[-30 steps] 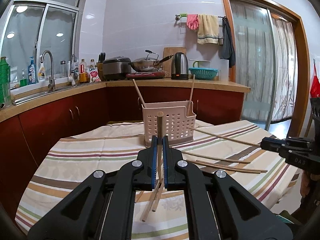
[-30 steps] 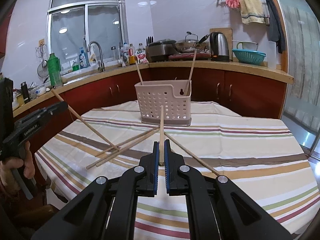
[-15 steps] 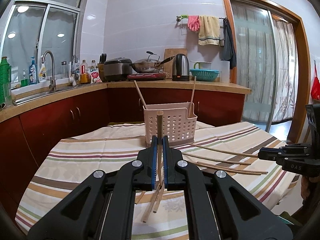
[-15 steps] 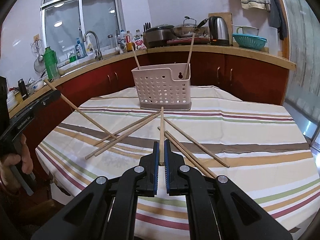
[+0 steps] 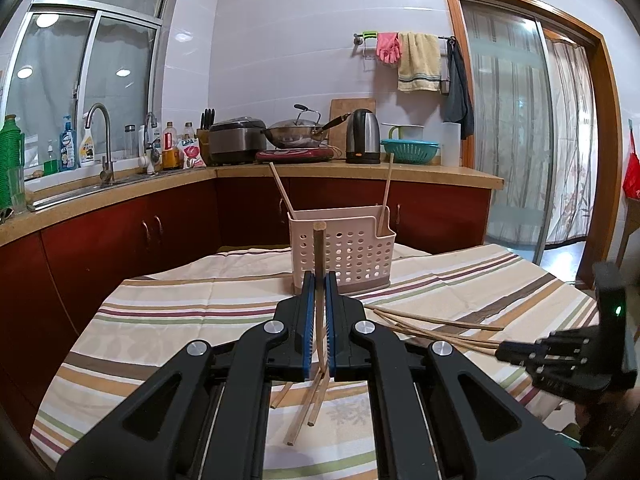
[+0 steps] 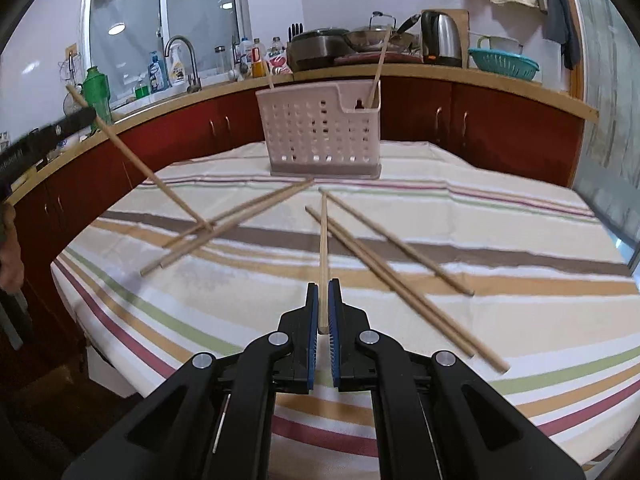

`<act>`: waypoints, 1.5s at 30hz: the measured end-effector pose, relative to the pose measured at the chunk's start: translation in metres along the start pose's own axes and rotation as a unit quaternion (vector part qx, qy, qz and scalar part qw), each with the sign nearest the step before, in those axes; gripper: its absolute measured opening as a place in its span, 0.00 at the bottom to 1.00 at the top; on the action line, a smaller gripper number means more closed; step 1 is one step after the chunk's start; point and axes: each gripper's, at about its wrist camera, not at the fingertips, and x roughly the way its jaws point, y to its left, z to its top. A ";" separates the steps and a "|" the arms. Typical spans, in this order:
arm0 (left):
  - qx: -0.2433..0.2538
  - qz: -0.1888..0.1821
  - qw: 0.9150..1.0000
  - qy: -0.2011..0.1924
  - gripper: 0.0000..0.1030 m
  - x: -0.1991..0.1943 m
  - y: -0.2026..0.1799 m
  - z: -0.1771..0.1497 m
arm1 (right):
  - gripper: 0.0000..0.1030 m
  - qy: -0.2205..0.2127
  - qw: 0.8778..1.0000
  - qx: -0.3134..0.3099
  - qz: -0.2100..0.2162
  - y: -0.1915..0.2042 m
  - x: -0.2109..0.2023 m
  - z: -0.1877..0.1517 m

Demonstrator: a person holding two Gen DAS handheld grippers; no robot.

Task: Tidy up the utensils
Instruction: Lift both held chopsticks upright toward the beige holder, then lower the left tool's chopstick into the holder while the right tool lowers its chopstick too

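A pale perforated utensil basket (image 5: 342,250) stands on the striped table, holding two chopsticks; it also shows in the right wrist view (image 6: 320,130). My left gripper (image 5: 319,280) is shut on a wooden chopstick (image 5: 319,256) held upright, tip before the basket. My right gripper (image 6: 323,292) is shut on a chopstick (image 6: 323,248) that points forward low over the table. Several loose chopsticks (image 6: 384,256) lie on the cloth, with another pair (image 6: 224,224) at the left.
The striped tablecloth (image 6: 500,240) covers a round table. Red cabinets and a counter with sink, bottles, pots, kettle (image 5: 362,136) and teal colander run behind. The right gripper appears at the right edge of the left wrist view (image 5: 568,356).
My right gripper has tilted down and dropped lower toward the table with its chopstick. My left gripper holds its chopstick nearly still in front of the basket.
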 end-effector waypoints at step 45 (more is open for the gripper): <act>0.000 0.004 1.000 -0.012 0.05 0.002 -0.003 0.003 | 0.06 -0.129 0.991 -0.032 -0.017 0.007 -0.077 0.051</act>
